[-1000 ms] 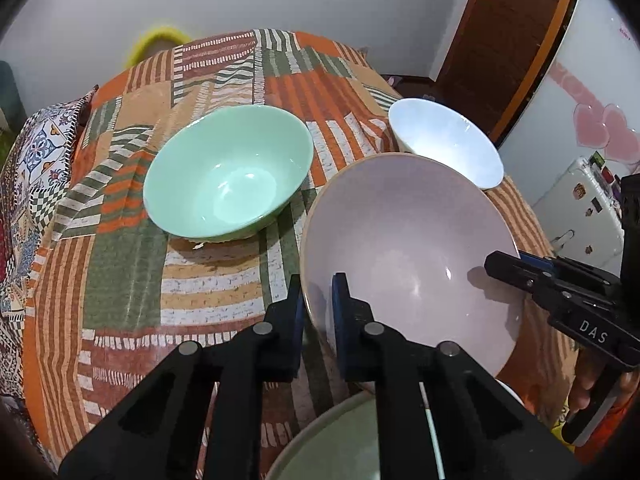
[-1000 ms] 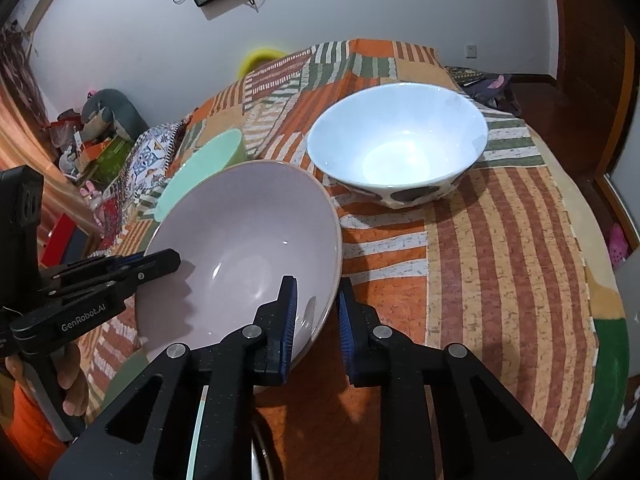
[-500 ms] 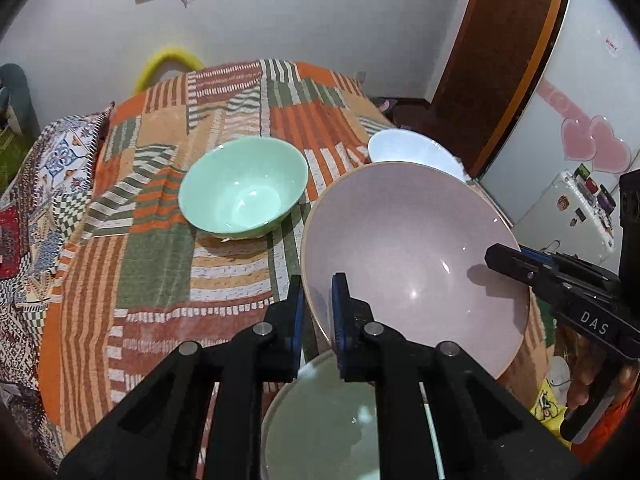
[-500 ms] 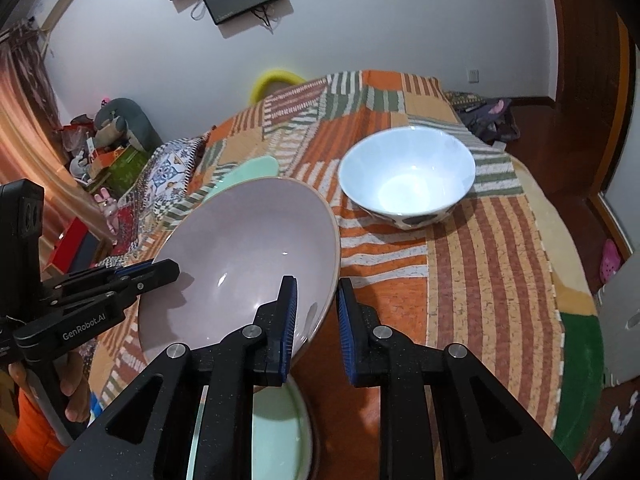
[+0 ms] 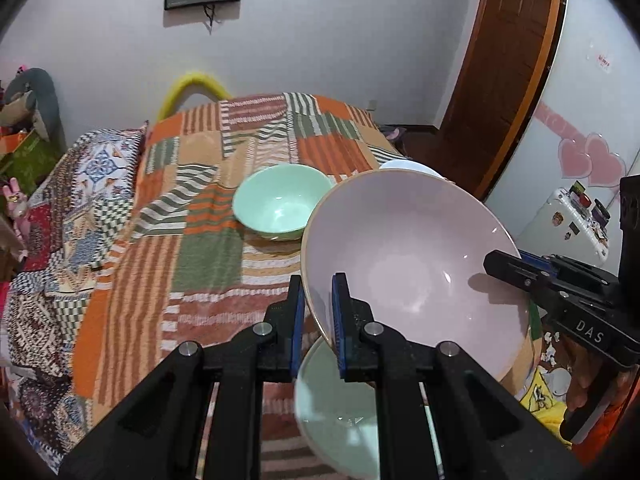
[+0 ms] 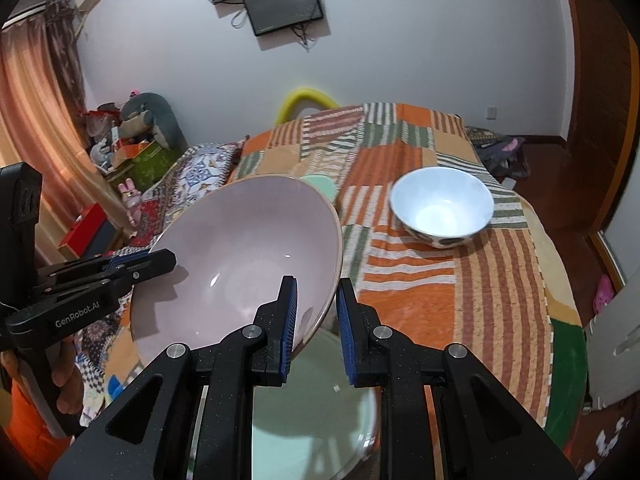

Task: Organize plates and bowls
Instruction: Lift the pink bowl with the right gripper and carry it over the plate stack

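With both my left tongs [image 5: 316,312] and right tongs [image 6: 316,312] clamped on opposite rims of the pink bowl [image 5: 412,264], held above the pale green plate [image 6: 316,412], I should carry it level toward the green bowl [image 5: 280,204] at eleven o'clock.

Two markings are legible. In the left wrist view, the white letters "DAS" stand on the black body of the right gripper [image 5: 520,268], on its side face near the handle. In the right wrist view, the white lettering "GenRobot.AI" stands on the black side face of the left gripper [image 6: 156,258]. A small red sticker [image 5: 603,64] on the white panel at the right edge of the left wrist view carries print too small to read.
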`<state>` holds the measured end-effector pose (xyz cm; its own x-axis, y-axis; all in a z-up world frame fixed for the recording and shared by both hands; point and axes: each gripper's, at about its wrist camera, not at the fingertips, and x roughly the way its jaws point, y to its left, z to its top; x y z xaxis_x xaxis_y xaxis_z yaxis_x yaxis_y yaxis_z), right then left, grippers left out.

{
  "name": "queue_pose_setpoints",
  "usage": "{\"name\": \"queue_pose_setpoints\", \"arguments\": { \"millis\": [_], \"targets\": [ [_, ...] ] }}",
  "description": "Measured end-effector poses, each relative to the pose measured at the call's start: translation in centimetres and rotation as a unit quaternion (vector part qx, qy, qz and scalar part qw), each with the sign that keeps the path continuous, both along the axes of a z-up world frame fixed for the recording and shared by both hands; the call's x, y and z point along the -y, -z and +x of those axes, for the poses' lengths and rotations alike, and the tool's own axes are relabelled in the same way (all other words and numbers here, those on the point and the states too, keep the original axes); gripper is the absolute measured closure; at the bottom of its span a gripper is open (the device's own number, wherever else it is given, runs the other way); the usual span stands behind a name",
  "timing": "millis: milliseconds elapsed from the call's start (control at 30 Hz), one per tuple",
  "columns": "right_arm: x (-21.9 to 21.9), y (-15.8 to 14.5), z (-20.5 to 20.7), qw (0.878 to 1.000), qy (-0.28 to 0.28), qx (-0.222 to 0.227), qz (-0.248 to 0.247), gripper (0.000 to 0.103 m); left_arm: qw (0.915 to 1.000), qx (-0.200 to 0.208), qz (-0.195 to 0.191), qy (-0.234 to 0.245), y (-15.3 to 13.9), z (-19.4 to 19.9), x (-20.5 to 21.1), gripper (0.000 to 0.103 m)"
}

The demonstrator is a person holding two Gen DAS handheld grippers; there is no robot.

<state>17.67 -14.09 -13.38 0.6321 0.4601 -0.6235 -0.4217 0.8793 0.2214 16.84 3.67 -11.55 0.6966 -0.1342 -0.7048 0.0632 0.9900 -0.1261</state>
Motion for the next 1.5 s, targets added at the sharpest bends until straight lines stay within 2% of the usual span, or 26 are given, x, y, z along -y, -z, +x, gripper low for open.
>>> {"name": "queue_pose_setpoints", "arguments": {
  "millis": [300,633,1033,1500],
  "targets": [
    [-3.3,0.1,-2.1,0.999,-0.04,0.003,0.013,0.085,0.9991,0.004,0.008,-0.042,-0.5,-4.6,-3.5,0.091],
    [-7.8,0.9,-3.5,0.996,-0.087,-0.006,0.009,0.085,0.9961,-0.009,0.002,-0.088,0.9,-8.0,-8.1,0.091],
    [-13.0,4.2,-3.9,0.99,-0.133,-0.042,-0.016,0.085,0.9896,-0.061,-0.011,-0.13,6.0,-9.7,-12.6,0.091],
    [-16.1,8.2,-3.0,0.982,-0.153,-0.099,-0.054,0.085,0.9791,-0.119,-0.045,-0.159,12.2,-9.3,-15.3,0.091]
  ]
}}
